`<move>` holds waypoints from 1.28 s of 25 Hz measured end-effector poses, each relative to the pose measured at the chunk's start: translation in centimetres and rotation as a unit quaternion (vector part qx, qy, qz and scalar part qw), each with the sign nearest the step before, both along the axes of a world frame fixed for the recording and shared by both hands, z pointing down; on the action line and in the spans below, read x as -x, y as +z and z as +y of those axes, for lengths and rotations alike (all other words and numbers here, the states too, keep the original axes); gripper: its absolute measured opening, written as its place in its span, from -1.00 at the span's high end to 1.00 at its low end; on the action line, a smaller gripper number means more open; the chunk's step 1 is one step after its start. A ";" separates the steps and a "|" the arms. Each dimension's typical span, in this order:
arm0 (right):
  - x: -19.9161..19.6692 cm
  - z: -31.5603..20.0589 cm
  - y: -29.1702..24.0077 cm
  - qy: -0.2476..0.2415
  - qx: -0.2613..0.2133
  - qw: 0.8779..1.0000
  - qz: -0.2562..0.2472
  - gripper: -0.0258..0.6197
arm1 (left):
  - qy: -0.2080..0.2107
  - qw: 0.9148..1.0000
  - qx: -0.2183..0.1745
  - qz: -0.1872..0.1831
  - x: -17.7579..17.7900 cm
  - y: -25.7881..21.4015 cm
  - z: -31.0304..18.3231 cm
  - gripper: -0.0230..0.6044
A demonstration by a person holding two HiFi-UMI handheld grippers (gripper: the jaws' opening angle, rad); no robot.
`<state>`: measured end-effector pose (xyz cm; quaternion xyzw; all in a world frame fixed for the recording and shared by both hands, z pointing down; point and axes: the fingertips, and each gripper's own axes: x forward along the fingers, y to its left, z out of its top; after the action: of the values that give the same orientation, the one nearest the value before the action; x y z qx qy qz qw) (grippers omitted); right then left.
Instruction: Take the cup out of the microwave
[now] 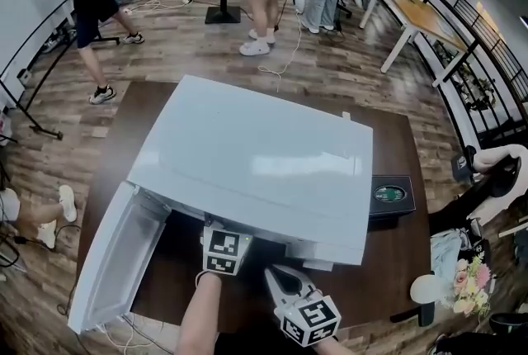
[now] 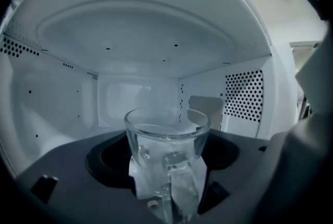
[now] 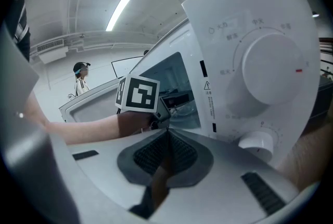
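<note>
The upright cup (image 2: 166, 137) is seen at 12 o'clock between the wide-apart, unclamped jaws of the left tool (image 2: 167, 194); the right tool (image 3: 166, 160) is closed, farther off.

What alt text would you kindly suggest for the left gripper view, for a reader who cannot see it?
A clear glass cup stands inside the white microwave, between the open jaws of the left claw, its handle toward the camera. Perforated vent holes dot the side walls.
</note>
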<state>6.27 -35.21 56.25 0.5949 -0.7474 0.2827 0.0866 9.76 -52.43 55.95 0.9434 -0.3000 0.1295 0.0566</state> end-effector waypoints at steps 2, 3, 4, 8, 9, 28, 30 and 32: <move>-0.1 0.0 0.0 0.000 0.000 1.000 0.000 0.93 | -0.001 1.000 0.000 0.000 0.0 0.0 0.0 -0.29; -0.1 0.0 0.0 0.000 0.000 1.000 0.001 0.93 | -0.001 1.000 0.001 -0.001 0.0 0.0 0.0 -0.29; -0.1 0.0 0.0 0.000 0.001 1.000 0.001 0.93 | 0.000 1.000 0.002 -0.002 0.1 0.0 0.0 -0.29; -0.1 0.1 0.0 -0.001 0.000 1.000 0.004 0.94 | -0.002 1.000 0.002 -0.006 0.3 0.0 0.1 -0.29; -0.1 0.1 0.0 -0.001 -0.001 1.000 0.005 0.93 | -0.003 1.000 0.001 -0.007 0.3 0.0 0.2 -0.29; 0.2 1.7 -1.5 0.013 -0.028 0.999 0.022 0.93 | -0.051 0.999 0.004 0.006 5.7 -2.5 3.5 -0.29; 0.3 2.1 -1.7 0.017 -0.031 0.999 0.024 0.93 | -0.054 0.999 0.004 0.005 6.6 -2.6 4.3 -0.29; 0.4 2.6 -1.8 0.023 -0.034 0.999 0.025 0.94 | -0.057 0.998 0.004 0.004 7.6 -2.8 5.1 -0.29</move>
<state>5.87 -32.59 54.42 0.6214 -0.7402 0.2442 0.0789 2.19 -47.28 53.18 0.9251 -0.3526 0.1235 0.0686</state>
